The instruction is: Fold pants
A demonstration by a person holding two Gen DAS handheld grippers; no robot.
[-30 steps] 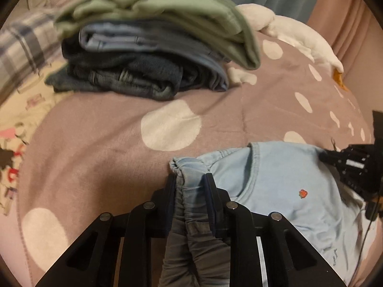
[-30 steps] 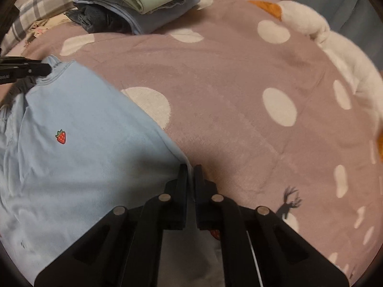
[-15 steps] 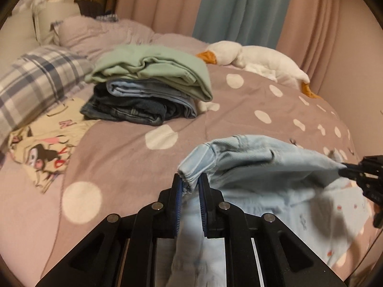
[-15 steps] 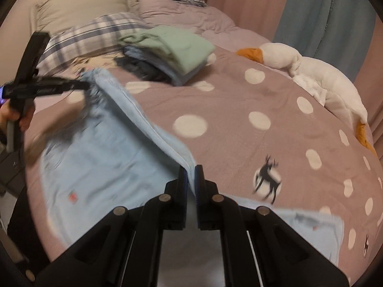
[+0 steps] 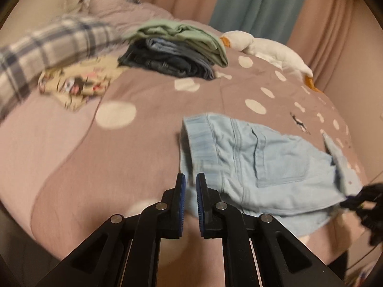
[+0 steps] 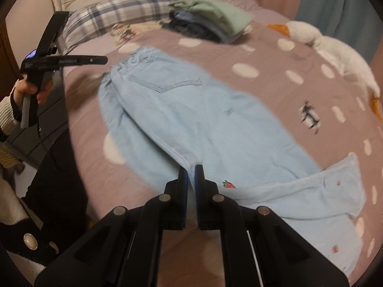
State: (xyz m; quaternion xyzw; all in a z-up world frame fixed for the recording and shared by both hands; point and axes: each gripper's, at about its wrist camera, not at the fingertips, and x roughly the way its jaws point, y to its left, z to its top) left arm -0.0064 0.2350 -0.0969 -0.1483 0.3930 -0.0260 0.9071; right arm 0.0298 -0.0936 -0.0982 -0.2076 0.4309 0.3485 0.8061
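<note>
Across the dotted bed (image 6: 263, 55) the light-blue pants (image 6: 191, 110) lie spread, soft and limp, likely to sag. Your right tongs (image 6: 190, 174) pinch their folded edge; your left tongs (image 5: 190, 184) are clenched on nothing. Take hold at the elastic waistband (image 5: 198, 138).

Pale blue pants (image 6: 191, 110) with red strawberries, mauve white-dotted bedspread (image 6: 263, 55), grey-white plaid pillow (image 6: 115, 16)
</note>
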